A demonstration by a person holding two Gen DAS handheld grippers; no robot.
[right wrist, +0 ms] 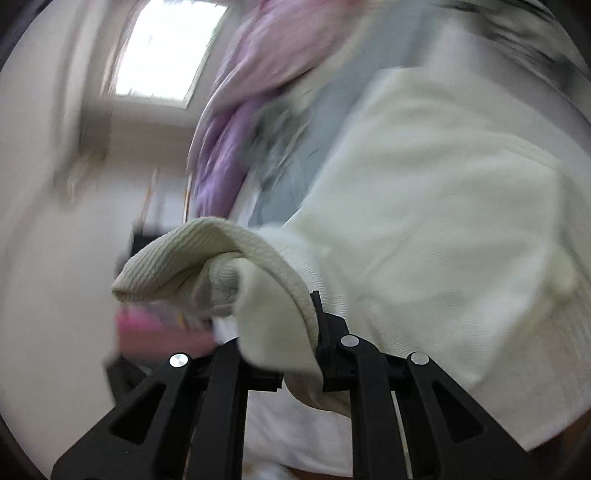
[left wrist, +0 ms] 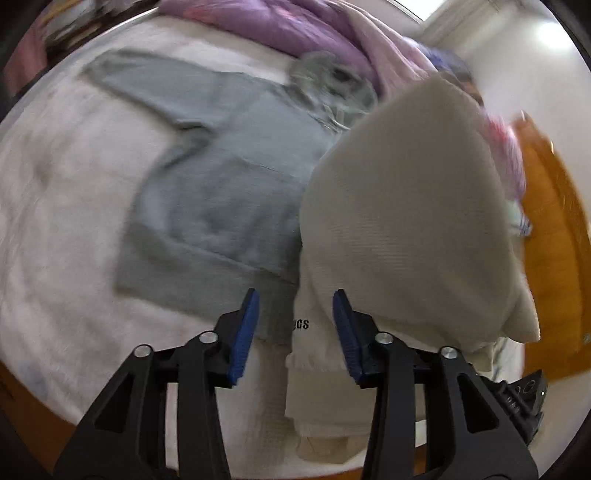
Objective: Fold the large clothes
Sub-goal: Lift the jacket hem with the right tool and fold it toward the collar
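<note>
A cream knit garment [left wrist: 406, 221] hangs raised at the right of the left wrist view, its lower hem with a small black label resting on the bed. My left gripper [left wrist: 295, 295] stands open above that hem, and its blue pads [left wrist: 245, 332] do not touch the cloth. In the right wrist view my right gripper [right wrist: 277, 314] is shut on a bunched edge of the cream garment [right wrist: 424, 221], which covers its fingertips and stretches up and to the right. A grey sweater [left wrist: 221, 177] lies spread flat on the bed, partly under the cream garment.
The bed has a white fleecy cover [left wrist: 55, 221]. Purple and pink bedding [left wrist: 288, 26] is heaped along its far side. An orange wooden surface [left wrist: 554, 258] lies past the bed's right edge. A bright window [right wrist: 166, 55] shows in the blurred right wrist view.
</note>
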